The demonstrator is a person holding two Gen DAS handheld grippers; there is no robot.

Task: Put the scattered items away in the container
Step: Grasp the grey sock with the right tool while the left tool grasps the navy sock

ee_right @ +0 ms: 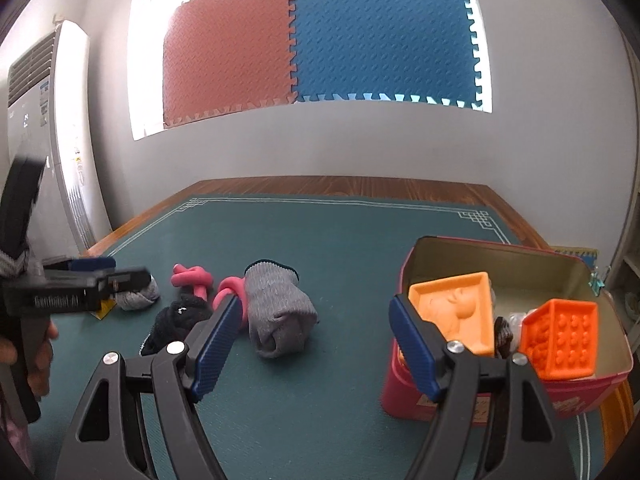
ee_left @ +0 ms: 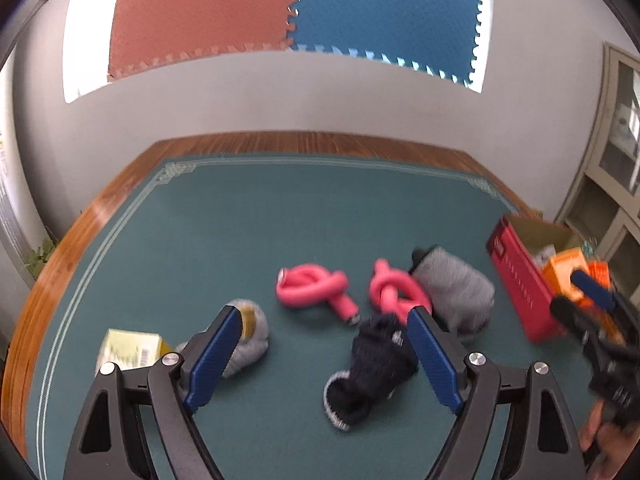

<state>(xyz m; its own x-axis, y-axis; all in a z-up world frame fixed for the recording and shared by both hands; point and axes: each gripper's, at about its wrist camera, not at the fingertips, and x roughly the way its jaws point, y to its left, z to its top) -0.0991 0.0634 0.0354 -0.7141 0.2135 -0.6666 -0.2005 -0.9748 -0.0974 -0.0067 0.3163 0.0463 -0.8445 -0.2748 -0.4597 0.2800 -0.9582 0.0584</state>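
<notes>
Grey wall [ee_right: 320, 148] stands behind a wooden table [ee_left: 280, 142] covered with a green mat [ee_left: 280, 208], and two foam tiles, one red [ee_right: 228, 52] and one blue [ee_right: 384, 36], hang on the window. On the mat lie two pink foam rollers twisted in knots [ee_left: 310, 286] [ee_left: 394, 290], two grey knitted rolls, a big one [ee_right: 276, 312] and a small one [ee_left: 246, 340], one dark knitted sock [ee_left: 376, 364], and one pale yellow box [ee_left: 128, 350]. At the right stands one red tin [ee_right: 472, 404], rectangular and open, with two orange rubbery moulds inside: one flat with a relief [ee_right: 456, 312], one with round bumps [ee_right: 560, 344]. The left gripper [ee_left: 324, 358] has its jaws spread wide, with nothing pinched; the dark sock lies on the mat between them, close to the right finger, and the small grey roll is just behind the left finger. The right gripper [ee_right: 316, 352] also has its jaws apart and empty, and the tin is beside and behind its right finger.
</notes>
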